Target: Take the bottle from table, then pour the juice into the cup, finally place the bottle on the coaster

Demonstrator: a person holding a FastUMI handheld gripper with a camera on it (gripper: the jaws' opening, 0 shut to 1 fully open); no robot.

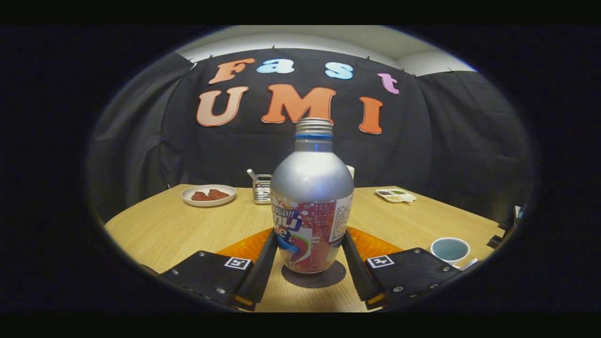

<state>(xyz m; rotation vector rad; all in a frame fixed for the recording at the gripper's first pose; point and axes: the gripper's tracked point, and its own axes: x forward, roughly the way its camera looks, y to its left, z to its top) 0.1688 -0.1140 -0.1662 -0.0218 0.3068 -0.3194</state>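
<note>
Jaws [307, 263] flank the upright bottle [311, 206], touching or nearly touching its sides; a firm grip cannot be judged. It stands on the wooden surface [155, 230], apparently not yet lifted. Cup [450, 249] sits right of the bottle; pouring and placing remain.

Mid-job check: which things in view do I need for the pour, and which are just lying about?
Needed:
bottle, upright between the gripper fingers, which flank its base
cup, beyond the right finger
orange coaster, just behind the bottle

Lying about:
plate of brown food
metal utensil holder
small divided tray
all on the wooden table
</note>
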